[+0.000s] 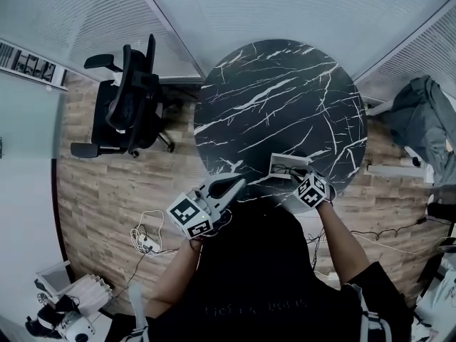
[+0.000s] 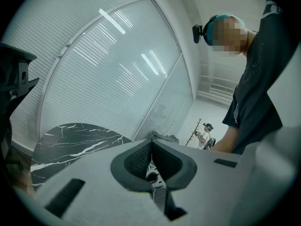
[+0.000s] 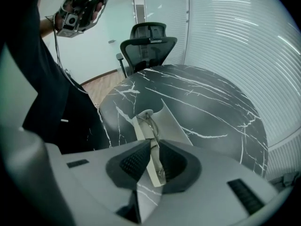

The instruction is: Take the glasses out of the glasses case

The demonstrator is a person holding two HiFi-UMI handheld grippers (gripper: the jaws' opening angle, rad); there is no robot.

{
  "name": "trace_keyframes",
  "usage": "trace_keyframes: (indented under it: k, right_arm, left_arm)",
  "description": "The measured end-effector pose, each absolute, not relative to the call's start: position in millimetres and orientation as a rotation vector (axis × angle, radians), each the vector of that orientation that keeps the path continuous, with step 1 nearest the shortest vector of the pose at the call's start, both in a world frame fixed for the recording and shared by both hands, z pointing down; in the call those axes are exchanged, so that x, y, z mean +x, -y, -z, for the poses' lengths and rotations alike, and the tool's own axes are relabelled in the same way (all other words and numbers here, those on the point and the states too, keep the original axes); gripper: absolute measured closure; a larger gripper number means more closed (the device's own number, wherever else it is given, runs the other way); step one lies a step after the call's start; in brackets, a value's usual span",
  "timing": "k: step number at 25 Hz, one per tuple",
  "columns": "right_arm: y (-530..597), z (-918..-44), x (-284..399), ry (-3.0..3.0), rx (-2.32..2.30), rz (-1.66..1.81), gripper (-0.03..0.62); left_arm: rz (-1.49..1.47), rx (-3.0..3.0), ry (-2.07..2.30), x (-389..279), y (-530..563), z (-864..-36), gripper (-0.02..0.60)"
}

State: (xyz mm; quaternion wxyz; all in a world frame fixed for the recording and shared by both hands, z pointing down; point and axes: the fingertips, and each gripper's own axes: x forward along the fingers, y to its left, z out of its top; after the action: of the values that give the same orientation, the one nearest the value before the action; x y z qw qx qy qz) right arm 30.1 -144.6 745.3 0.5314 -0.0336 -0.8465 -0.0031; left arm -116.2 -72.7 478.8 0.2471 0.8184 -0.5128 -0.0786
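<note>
- Your right gripper (image 3: 153, 161) has its jaws pinched on the thin metal glasses (image 3: 151, 126), against the pale wall of the open glasses case (image 3: 170, 122).
- The case lies near the near edge of the marble table (image 1: 278, 98).
- Your left gripper (image 2: 150, 157) is closed and empty, held off the table.

You're at a round black marble table (image 1: 285, 98) on a wood-plank floor (image 1: 100, 184), with a black office chair (image 1: 128, 98) off to your left. Glass walls with white blinds (image 1: 285, 6) run along the far side, and a cable tangle (image 1: 146, 237) sits on the floor.
</note>
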Motion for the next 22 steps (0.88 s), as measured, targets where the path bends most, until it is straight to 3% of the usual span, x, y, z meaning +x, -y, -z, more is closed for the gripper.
trace_keyframes:
  k: [22]
  right_arm:
    - [149,-768,15,1.925,-0.182,0.127,0.559]
  left_arm:
    - [0.205,2.206,1.379,-108,74,-491,0.561]
